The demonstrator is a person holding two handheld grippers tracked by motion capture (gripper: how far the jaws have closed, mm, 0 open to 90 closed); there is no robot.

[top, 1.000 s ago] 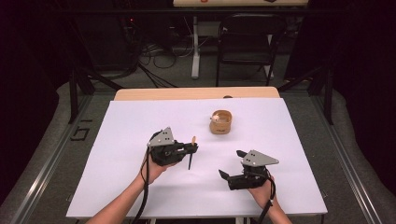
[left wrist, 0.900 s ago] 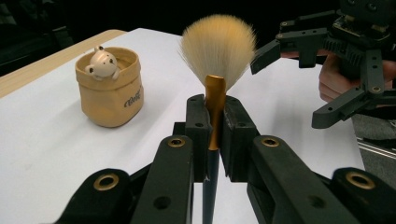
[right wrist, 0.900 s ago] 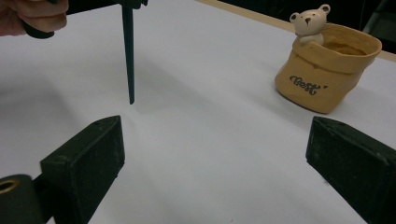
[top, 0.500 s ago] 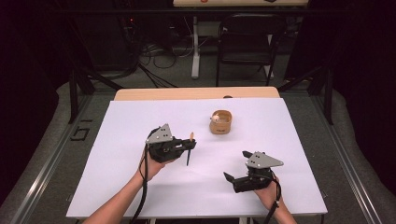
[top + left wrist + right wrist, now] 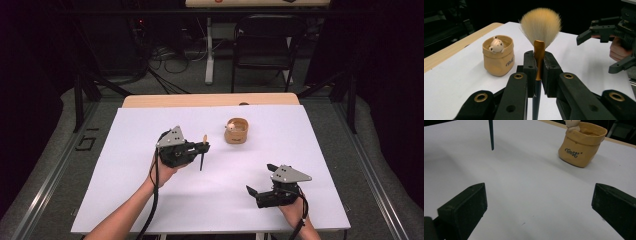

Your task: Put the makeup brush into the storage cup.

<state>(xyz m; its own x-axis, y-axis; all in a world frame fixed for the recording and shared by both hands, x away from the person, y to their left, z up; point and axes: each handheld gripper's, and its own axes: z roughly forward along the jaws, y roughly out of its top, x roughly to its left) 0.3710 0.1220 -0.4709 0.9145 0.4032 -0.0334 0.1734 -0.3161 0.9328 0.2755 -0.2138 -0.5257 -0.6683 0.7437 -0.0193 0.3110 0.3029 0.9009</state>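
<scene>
Both tongs are black: the left tongs (image 5: 204,147) and the right tongs (image 5: 259,178) each carry a grey three-cornered plate on top, brass-ringed screw holes along the jaws, and a black cable trailing toward bare forearms.

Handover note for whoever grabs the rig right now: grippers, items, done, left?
Left gripper: shut on the brush, bristles up, handle tip down above the table.
Right gripper: open, nothing between its jaws, low over the table near the front edge.
Pot: upright mid-table, small bear figure at its rim, apart from both grippers.
Done: brush picked up.
Left: probably stand the brush in the pot; it is not there yet.
</scene>
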